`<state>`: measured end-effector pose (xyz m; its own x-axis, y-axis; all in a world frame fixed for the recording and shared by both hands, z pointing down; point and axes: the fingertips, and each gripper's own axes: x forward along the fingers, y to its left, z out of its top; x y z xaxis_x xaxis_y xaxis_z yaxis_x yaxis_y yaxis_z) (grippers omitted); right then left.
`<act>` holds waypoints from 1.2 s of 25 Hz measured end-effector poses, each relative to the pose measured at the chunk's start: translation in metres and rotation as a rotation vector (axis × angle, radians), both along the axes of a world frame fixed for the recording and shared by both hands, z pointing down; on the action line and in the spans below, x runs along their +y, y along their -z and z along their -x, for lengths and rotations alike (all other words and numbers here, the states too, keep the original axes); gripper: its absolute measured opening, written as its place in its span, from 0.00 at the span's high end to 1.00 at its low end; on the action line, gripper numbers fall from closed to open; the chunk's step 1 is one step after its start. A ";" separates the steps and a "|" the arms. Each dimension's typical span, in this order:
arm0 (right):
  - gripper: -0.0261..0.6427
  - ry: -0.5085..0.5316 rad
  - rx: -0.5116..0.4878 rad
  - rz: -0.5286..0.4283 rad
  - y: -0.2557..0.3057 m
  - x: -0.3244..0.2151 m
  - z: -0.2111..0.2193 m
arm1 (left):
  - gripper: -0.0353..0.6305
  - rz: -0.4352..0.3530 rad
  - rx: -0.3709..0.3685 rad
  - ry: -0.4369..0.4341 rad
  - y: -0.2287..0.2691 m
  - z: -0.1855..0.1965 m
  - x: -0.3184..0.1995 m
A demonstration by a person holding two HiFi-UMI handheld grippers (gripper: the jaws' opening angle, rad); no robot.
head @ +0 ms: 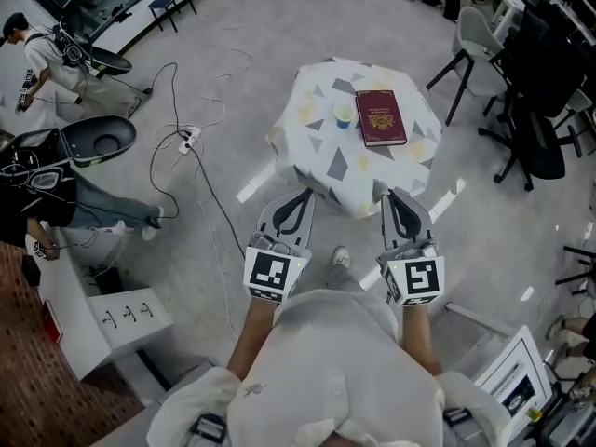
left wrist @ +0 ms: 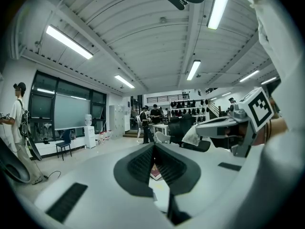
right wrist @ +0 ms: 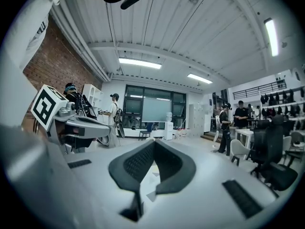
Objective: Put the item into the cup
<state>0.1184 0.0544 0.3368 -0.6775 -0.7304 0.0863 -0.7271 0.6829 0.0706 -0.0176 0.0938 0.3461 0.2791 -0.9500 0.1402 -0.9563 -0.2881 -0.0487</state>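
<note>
My left gripper (head: 298, 198) hangs off the 7 o'clock edge of the small round tabletop (head: 326, 161), which is draped in a white cloth printed with grey and yellow triangles. Its jaws are pressed together with nothing between them. In the left gripper view the dark ribbed pads (left wrist: 139, 163) meet at their tips.

A little toward 11 o'clock from the middle of the tabletop stands the small pale cup (head: 344, 115), upright with its round mouth facing up. It is too small for me to see what is inside. At the cup's 3 o'clock, just beside it, a dark red hardback book with a gold emblem (head: 381, 117) lies flat; I cannot tell whether the two touch.

My right gripper (head: 399, 198) hangs off the 5 o'clock edge of the tabletop. Its jaws are likewise closed tip to tip on nothing, and both grippers are well apart from the cup.
</note>
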 end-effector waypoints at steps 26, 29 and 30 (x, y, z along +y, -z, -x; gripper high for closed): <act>0.95 0.130 -0.033 0.053 -0.007 -0.140 0.005 | 0.93 0.042 -0.037 0.125 -0.006 -0.008 -0.123; 0.95 0.129 -0.042 0.056 -0.008 -0.151 0.007 | 0.93 0.036 -0.042 0.125 -0.006 -0.005 -0.134; 0.95 0.129 -0.046 0.056 -0.009 -0.154 0.008 | 0.93 0.031 -0.044 0.123 -0.005 -0.004 -0.137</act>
